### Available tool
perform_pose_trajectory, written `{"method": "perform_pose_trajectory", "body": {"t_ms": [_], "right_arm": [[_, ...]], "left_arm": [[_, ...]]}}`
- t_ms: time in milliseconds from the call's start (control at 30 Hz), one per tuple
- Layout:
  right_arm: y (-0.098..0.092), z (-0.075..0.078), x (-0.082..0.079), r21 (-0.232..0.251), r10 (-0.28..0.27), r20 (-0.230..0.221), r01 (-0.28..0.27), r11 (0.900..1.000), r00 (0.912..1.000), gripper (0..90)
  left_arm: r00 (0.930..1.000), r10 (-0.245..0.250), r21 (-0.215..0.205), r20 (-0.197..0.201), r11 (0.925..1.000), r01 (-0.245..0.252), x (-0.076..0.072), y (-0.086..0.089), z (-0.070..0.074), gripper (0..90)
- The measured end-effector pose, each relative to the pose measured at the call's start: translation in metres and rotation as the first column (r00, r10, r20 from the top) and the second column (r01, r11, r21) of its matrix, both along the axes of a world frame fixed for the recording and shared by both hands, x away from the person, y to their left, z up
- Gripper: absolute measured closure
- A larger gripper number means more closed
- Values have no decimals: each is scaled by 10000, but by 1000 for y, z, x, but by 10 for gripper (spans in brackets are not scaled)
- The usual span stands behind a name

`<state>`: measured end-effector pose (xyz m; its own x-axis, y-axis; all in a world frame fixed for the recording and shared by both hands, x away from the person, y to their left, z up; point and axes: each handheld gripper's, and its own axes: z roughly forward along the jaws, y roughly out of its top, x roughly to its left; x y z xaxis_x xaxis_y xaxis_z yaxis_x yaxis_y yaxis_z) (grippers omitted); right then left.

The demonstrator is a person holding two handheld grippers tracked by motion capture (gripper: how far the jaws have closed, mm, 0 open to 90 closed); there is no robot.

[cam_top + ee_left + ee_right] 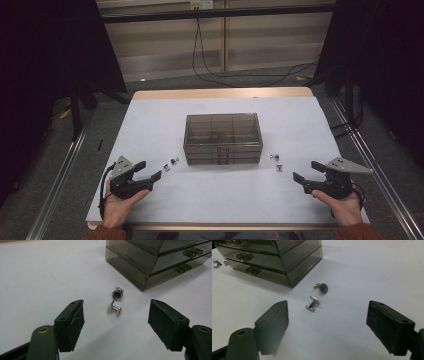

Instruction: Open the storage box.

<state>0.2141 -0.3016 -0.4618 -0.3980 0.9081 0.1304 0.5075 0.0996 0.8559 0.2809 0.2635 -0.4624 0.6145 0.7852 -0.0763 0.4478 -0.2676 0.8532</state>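
Note:
A smoky see-through drawer box [223,138] stands mid-table with its drawers closed. Left of its front lie two cufflinks, one blue-faced [117,293] and one silver [114,308]; from above they are small glints [170,164]. My left gripper [151,169] rests just short of them, open, jaws [116,315] wide apart and empty. Right of the box lie two more cufflinks, a dark round one [322,287] and a silver one [313,303]. My right gripper [305,171] sits a little to their right, open and empty, with the pair ahead of its jaws [327,315].
The white table sheet [225,200] ends near my hands at the front edge. Metal rails [65,170] run along both sides of the table. Dark curtains and a black cable [210,70] lie beyond the far edge.

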Motion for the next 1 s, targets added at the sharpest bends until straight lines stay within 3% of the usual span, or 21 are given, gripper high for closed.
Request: {"method": "perform_pose_trajectory", "body": {"t_ms": [500, 733, 1000], "right_arm": [[2, -3, 5, 43, 332, -409, -331, 9994, 9986, 174], [4, -2, 4, -44, 429, -465, -432, 9991, 9980, 173], [5, -2, 3, -24, 494, -511, -496, 9988, 9975, 171]], "left_arm": [[9996, -145, 241, -254, 9996, 151, -2, -5, 2, 318], [9956, -925, 519, -111, 9943, 930, -7, -14, 7, 386], [9887, -1499, 858, 85, 9852, 1487, -11, -26, 11, 393]]}}
